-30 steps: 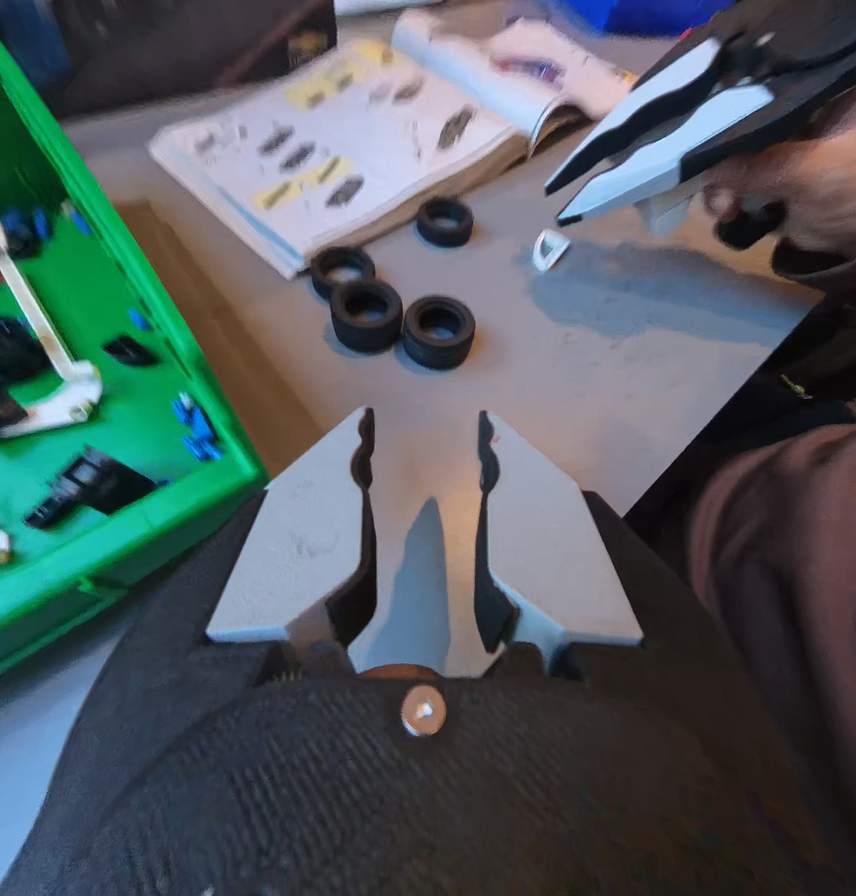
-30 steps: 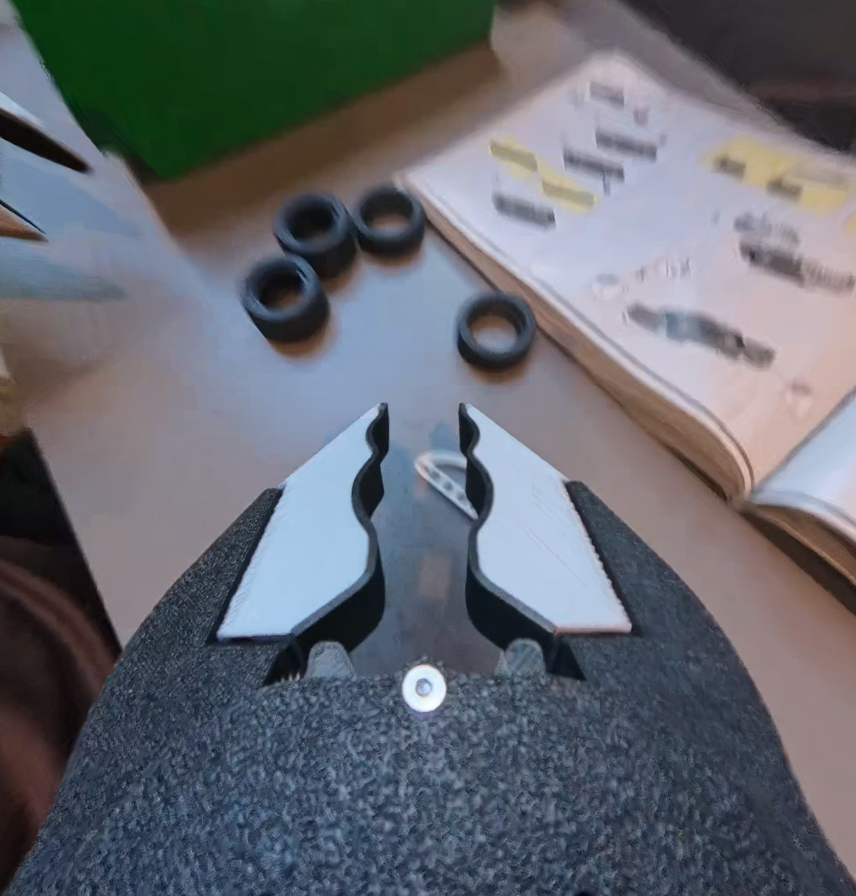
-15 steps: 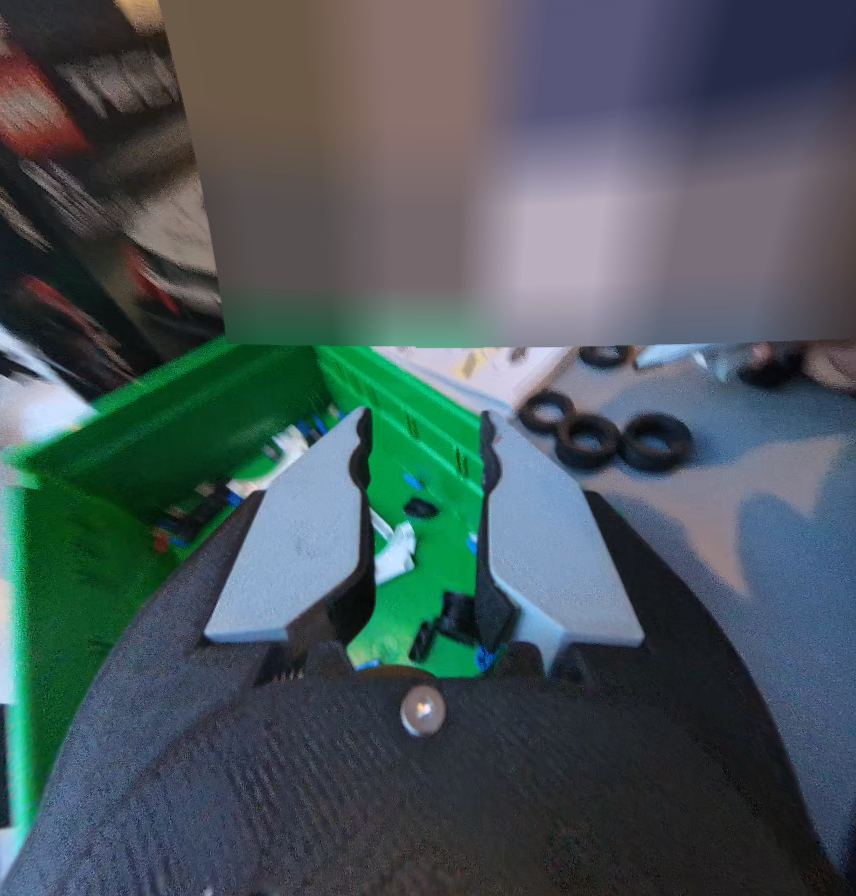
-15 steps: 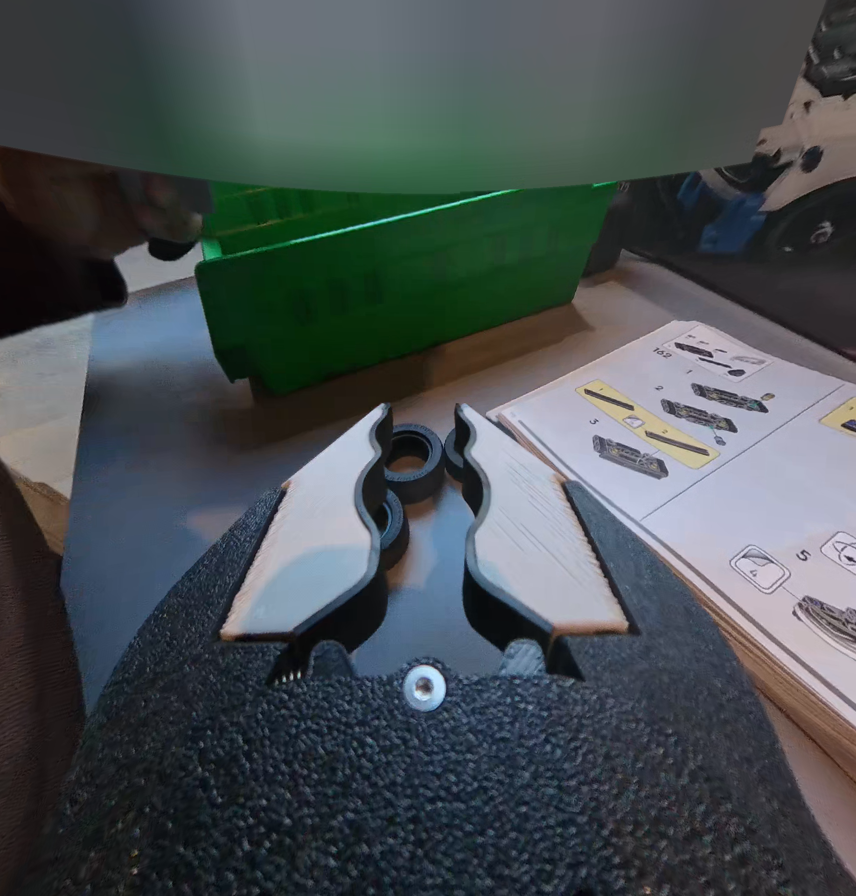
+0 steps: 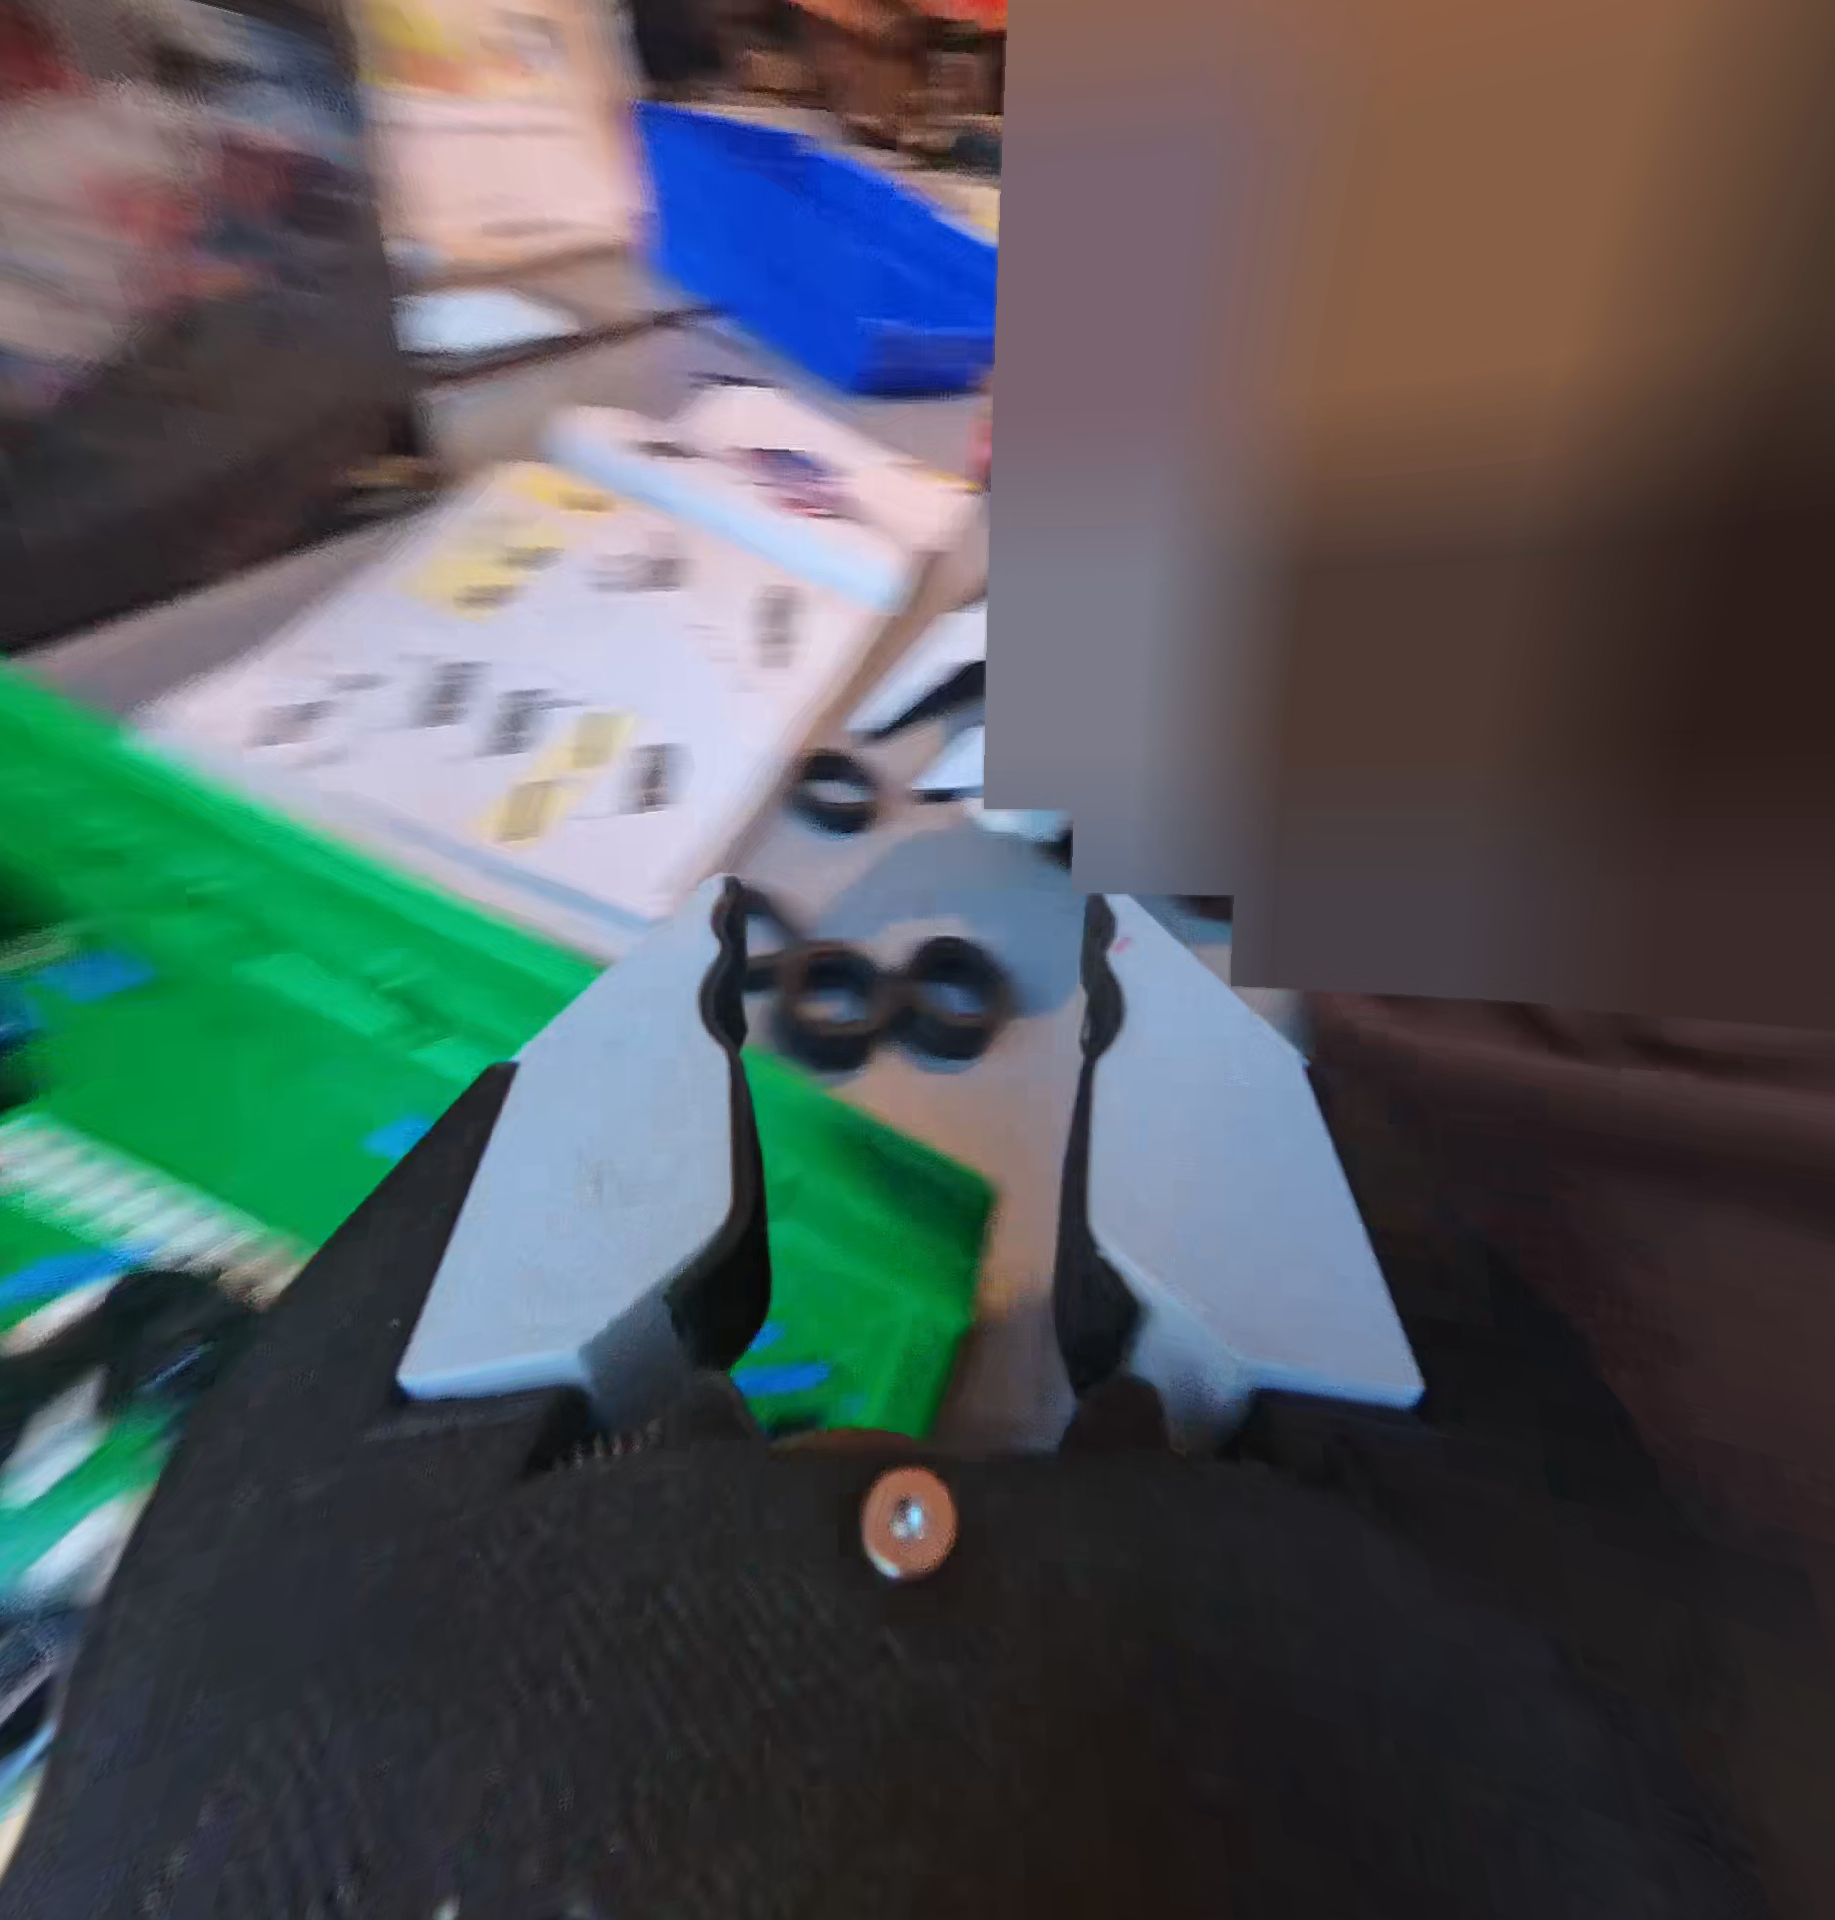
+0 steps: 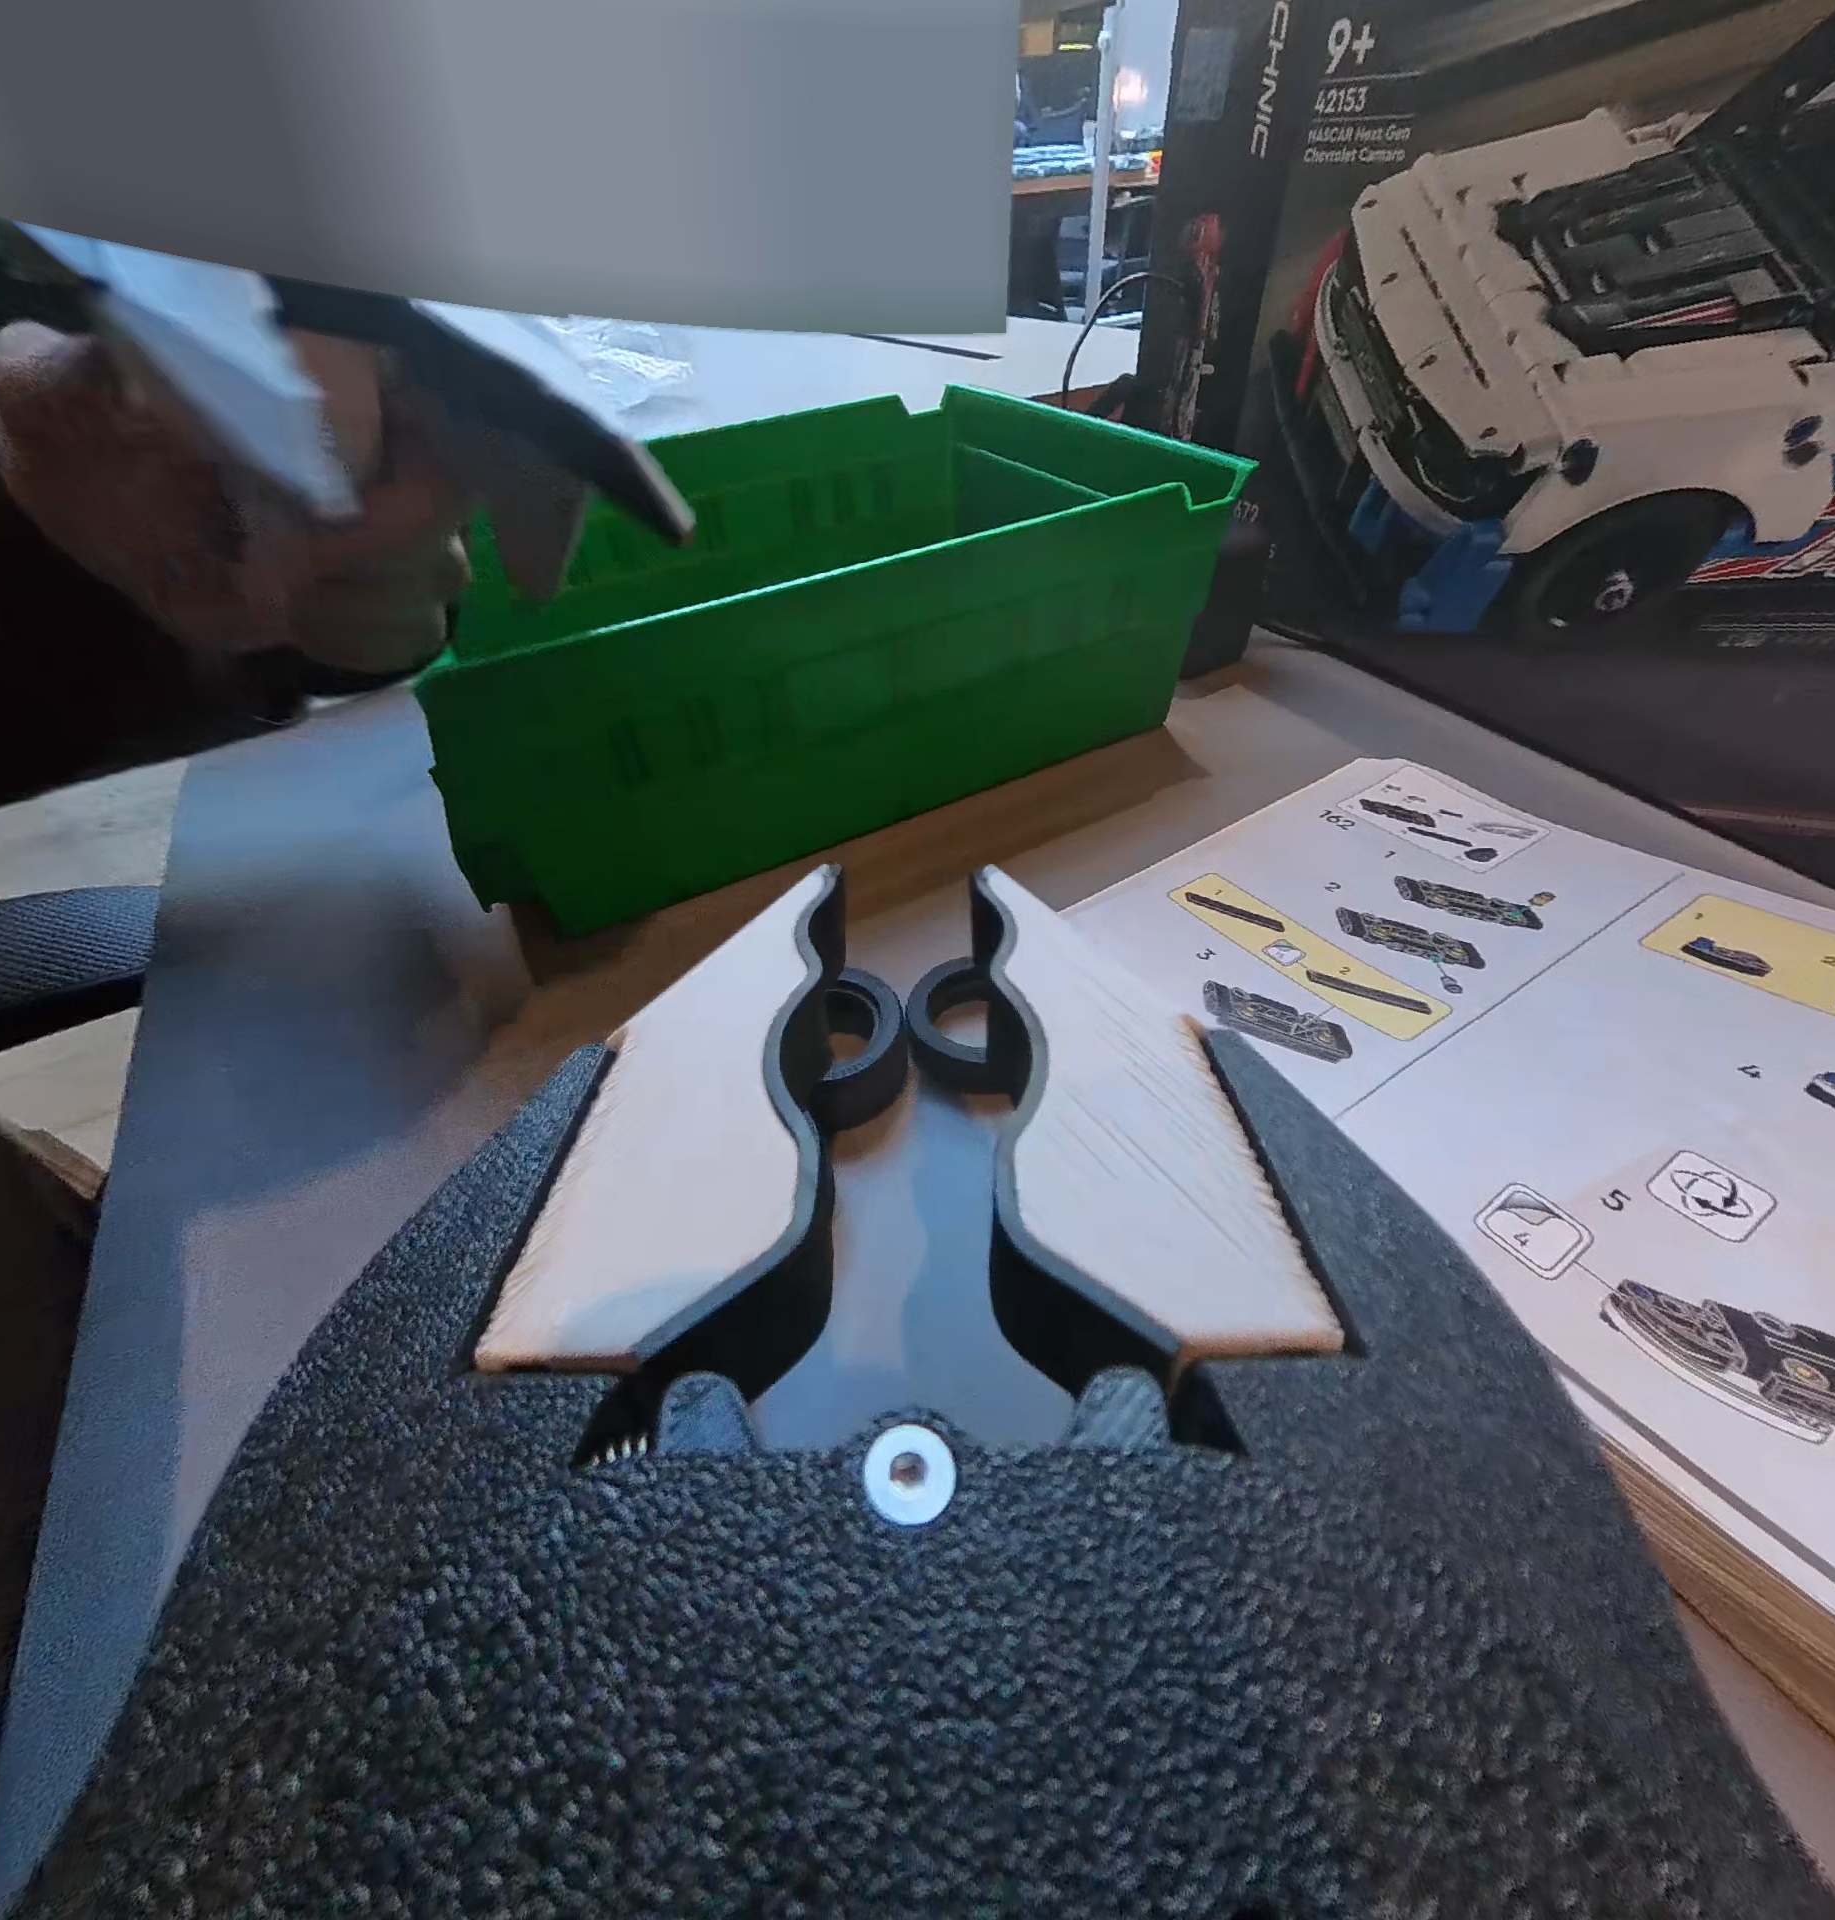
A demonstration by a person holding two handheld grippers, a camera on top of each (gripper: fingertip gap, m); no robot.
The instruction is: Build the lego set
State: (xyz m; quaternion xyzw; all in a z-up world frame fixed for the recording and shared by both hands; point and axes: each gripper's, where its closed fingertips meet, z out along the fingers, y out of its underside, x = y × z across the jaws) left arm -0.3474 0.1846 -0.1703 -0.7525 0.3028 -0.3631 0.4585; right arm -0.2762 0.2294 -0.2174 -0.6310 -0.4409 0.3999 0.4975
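Note:
Three black tyres (image 5: 835, 1003) lie close together on the grey table, and a fourth tyre (image 5: 835, 795) lies nearer the open instruction book (image 5: 539, 665). My left gripper (image 5: 911, 914) is wide open and empty, over the near corner of the green bin (image 5: 217, 935), pointing at the tyres. This view is blurred. My right gripper (image 6: 905, 883) is open and empty, low over the table, with two tyres (image 6: 861, 1039) showing between its fingers. The left gripper (image 6: 612, 551) also shows in the right wrist view, above the green bin (image 6: 819, 665).
The green bin holds several loose black, white and blue Lego parts. The instruction book (image 6: 1515, 1039) lies open right of the tyres. The set's box (image 6: 1515, 364) stands behind it. A blue bin (image 5: 819, 260) sits farther back. A dark sleeve fills the left wrist view's right side. Tip to tip, the grippers are about 11 centimetres apart.
My left gripper swung from over the bin's inside back toward the tyres and opened wider. My right gripper rose from the table, away from a small white piece, and now holds level.

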